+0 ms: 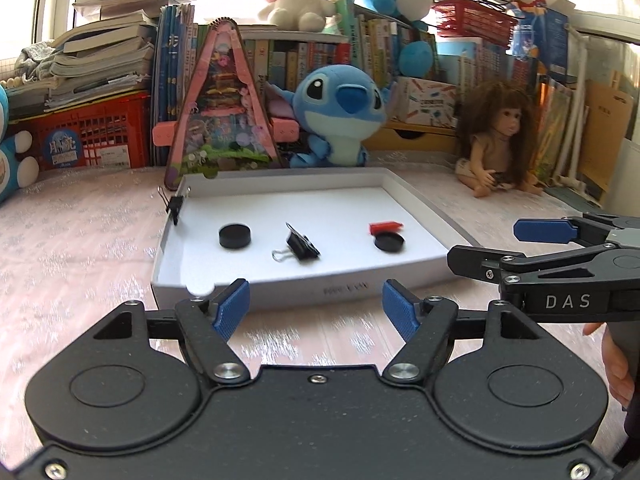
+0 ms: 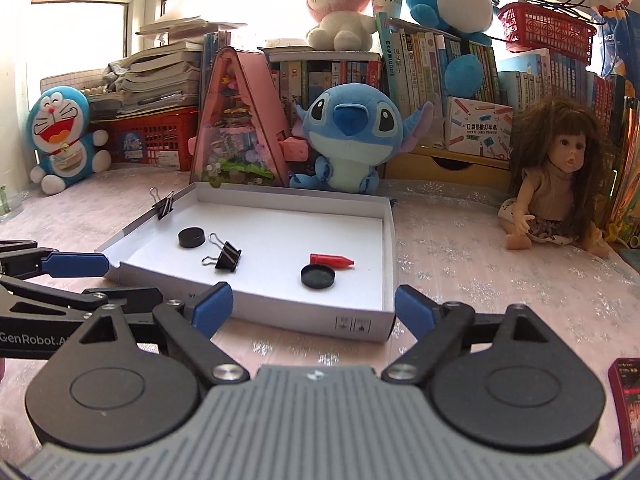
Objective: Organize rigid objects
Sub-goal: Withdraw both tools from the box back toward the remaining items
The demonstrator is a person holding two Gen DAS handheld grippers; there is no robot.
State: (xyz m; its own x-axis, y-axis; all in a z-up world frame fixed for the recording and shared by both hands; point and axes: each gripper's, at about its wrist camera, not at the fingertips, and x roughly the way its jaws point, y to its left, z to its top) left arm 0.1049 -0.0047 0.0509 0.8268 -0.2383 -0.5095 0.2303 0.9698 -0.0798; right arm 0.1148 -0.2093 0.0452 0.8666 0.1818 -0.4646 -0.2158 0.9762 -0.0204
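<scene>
A shallow white box tray (image 1: 280, 292) (image 2: 280, 312) lies on the pink tablecloth. Inside it are a black round puck (image 1: 235, 236) (image 2: 192, 237), a black binder clip (image 1: 302, 245) (image 2: 228, 260), a flat black lid (image 1: 389, 242) (image 2: 318, 276) and a red crayon-shaped piece (image 1: 385, 226) (image 2: 331, 260). A second binder clip (image 1: 175, 204) (image 2: 163, 206) is clamped on the tray's left wall. My left gripper (image 1: 316, 300) (image 2: 96, 280) hovers open just before the tray's front wall, nothing between its blue pads. My right gripper (image 2: 314, 308) (image 1: 508, 246) is open wide at the tray's front right corner, also empty.
Behind the tray stand a pink triangular toy house (image 1: 222, 120), a blue plush (image 1: 340, 116) and, to the right, a doll (image 2: 560, 184). Books and a red basket (image 1: 92, 136) line the back. A red phone (image 2: 626, 400) lies at the near right.
</scene>
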